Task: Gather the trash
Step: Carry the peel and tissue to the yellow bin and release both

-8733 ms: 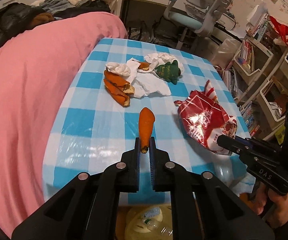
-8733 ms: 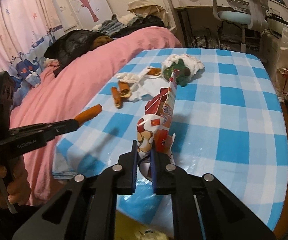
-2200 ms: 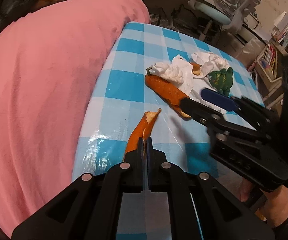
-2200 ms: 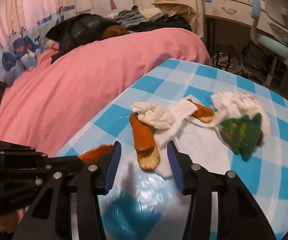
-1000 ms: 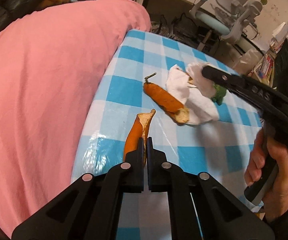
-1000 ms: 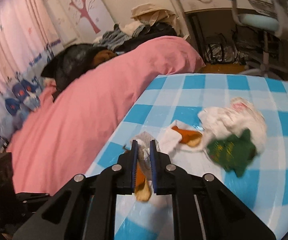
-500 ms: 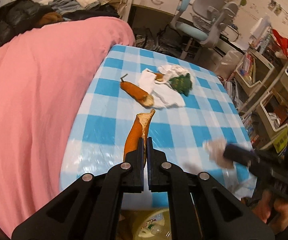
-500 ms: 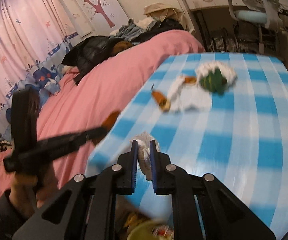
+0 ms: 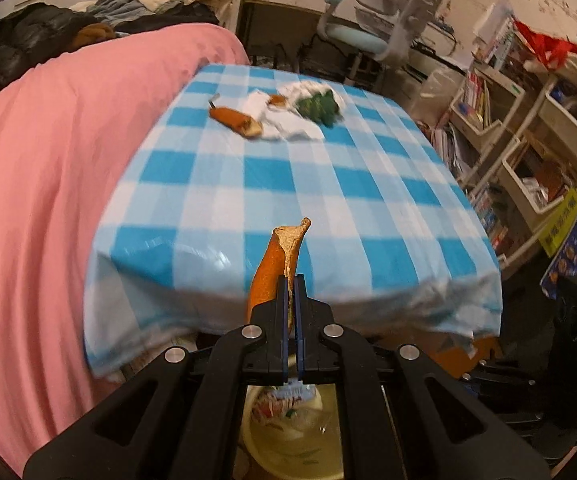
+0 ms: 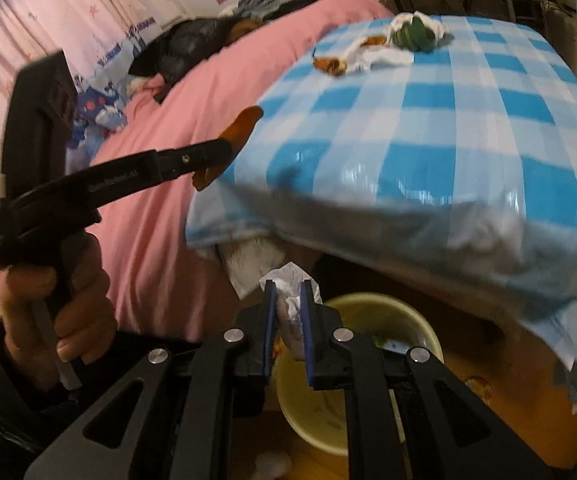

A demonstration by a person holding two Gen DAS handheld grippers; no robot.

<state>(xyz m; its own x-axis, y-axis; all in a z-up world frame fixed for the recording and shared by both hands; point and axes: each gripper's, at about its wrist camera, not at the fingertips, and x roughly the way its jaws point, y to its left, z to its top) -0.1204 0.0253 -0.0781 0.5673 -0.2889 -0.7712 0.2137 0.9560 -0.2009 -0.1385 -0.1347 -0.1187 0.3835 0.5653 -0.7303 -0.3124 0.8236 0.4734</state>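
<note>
My left gripper [image 9: 290, 280] is shut on an orange peel strip [image 9: 278, 256] and holds it in the air over the table's near edge; it also shows in the right wrist view [image 10: 224, 148] with the peel [image 10: 242, 124]. My right gripper [image 10: 288, 292] holds a crumpled white tissue [image 10: 290, 304] between its jaws, which stand slightly apart, above a yellow bin [image 10: 368, 364]. The bin [image 9: 288, 432] with trash in it lies below my left gripper. Another peel [image 9: 234, 119], white tissues [image 9: 284, 120] and a green wrapper [image 9: 320, 106] lie at the table's far end.
The blue checked table [image 9: 328, 200] hangs its cloth over the near edge. A pink bed [image 9: 40, 160] runs along the left. A desk chair [image 9: 384, 20] and bookshelves [image 9: 528, 128] stand at the back and right.
Both grippers have pulled back from the table to below its near edge, over the yellow bin. The right gripper's jaws have parted a little around the tissue.
</note>
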